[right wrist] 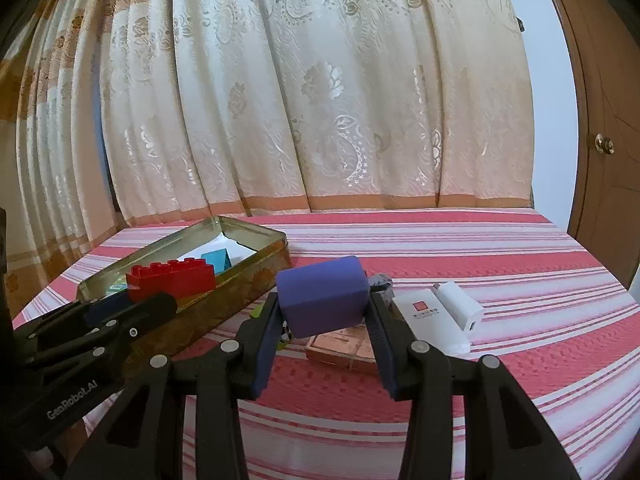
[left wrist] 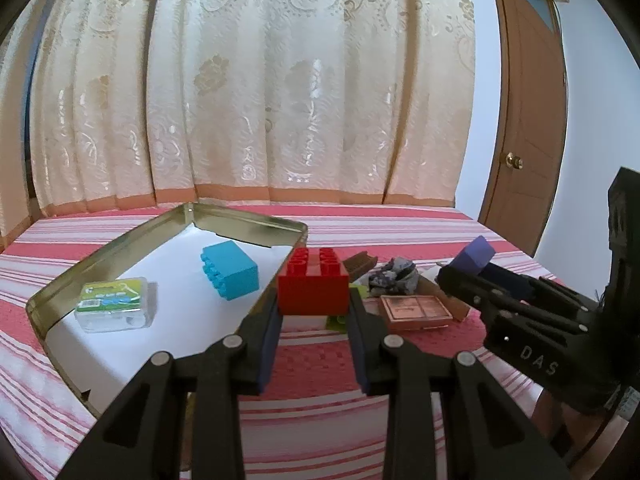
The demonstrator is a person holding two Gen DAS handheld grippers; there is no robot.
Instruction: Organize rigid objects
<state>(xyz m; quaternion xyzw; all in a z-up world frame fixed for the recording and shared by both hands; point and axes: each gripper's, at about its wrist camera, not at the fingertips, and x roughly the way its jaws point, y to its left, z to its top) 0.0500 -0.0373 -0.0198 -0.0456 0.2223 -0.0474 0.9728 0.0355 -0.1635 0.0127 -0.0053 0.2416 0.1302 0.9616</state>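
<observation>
Left wrist: red brick (left wrist: pixel 313 286) clamped between fingers (left wrist: pixel 266 344), right wrist: purple block (right wrist: pixel 323 296) gripped likewise

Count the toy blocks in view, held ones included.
3. Red block held by the left gripper beside the tin; blue block inside the tin; purple block held by the right gripper. More may hide behind the clutter.

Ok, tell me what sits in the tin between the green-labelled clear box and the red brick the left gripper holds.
In the left wrist view, the blue brick lies on its side on the tin liner between them.
</observation>
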